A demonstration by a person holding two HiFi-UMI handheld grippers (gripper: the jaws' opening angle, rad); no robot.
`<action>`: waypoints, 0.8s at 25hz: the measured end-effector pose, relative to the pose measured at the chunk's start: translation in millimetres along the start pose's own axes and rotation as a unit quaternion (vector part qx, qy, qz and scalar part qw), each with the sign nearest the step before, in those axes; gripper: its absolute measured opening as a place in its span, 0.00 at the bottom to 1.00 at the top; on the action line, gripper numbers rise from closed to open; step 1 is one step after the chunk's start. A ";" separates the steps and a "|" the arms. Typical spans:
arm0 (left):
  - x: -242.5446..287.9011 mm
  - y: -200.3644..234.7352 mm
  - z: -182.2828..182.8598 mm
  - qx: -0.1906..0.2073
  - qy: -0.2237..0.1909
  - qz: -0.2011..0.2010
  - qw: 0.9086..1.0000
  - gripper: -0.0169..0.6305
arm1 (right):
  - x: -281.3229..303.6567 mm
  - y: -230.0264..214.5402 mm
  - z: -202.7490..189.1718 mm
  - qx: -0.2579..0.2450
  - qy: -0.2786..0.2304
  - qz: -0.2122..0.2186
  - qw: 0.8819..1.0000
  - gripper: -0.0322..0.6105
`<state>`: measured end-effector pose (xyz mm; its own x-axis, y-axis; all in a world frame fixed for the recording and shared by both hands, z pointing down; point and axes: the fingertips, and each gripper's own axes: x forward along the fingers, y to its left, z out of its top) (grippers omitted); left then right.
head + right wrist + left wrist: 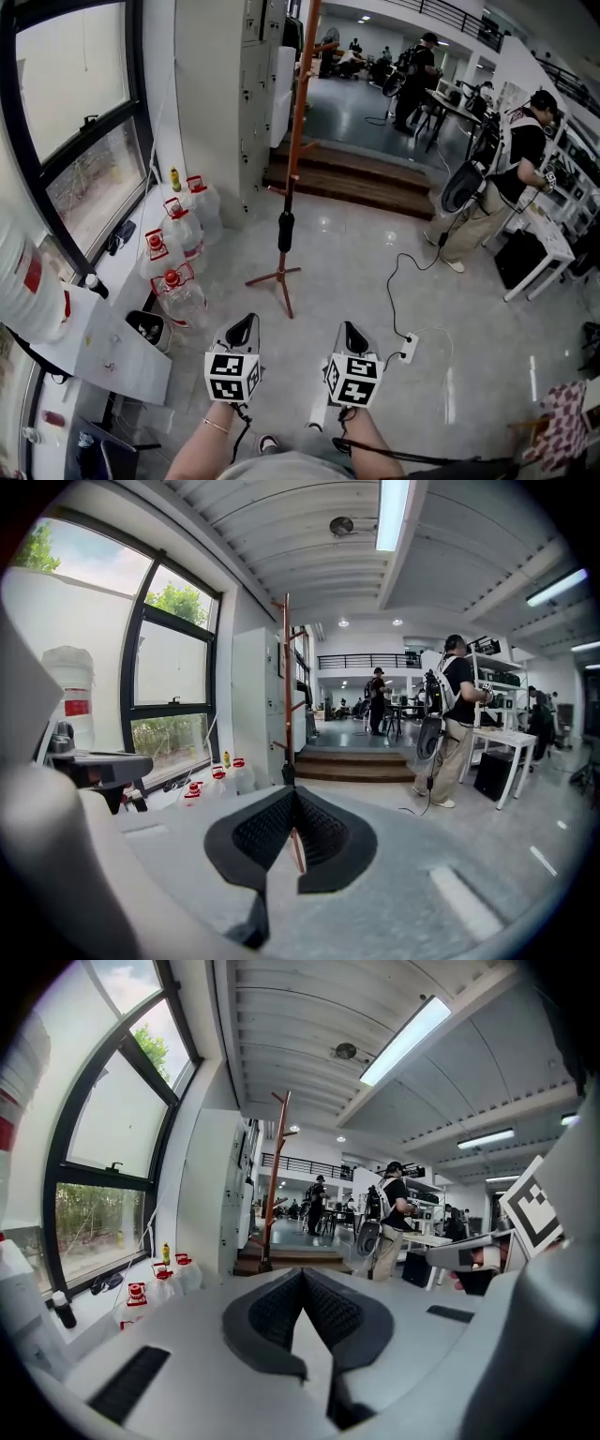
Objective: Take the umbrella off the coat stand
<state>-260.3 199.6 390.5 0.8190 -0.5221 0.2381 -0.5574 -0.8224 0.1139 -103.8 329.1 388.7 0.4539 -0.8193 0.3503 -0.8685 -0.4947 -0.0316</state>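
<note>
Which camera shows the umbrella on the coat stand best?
The head view: the folded black umbrella hangs on the coat stand, whole. The right gripper view shows it small and dark above the jaws; the left gripper view, too small to tell.

A: Window wall, items?
B: Large window (84, 178), dark frame. Clear water jugs (180, 298) with red caps, in a row on the floor below the sill. One small yellow bottle (174, 179) on the sill. Tall white cabinet (234, 94) just beyond.
A: Open floor and right side?
B: Wooden steps (366, 183) up to a raised level. White power strip (409, 349) on a black cable. One person (506, 178) standing by a white table (544, 246).
</note>
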 end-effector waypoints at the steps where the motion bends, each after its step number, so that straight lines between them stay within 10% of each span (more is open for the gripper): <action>1: 3.4 -0.4 -1.9 -0.001 0.003 -0.002 1.000 0.03 | 1.7 -2.9 -3.1 0.001 0.005 -0.003 1.000 0.06; 20: 141.4 5.8 38.2 -0.005 0.000 0.027 1.000 0.03 | 135.4 -57.0 58.6 -0.022 0.004 0.029 0.999 0.06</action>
<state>-142.5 112.4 387.9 0.7876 -0.5660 0.2438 -0.6024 -0.7904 0.1113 18.9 229.3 383.1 0.4021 -0.8436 0.3558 -0.9008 -0.4340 -0.0109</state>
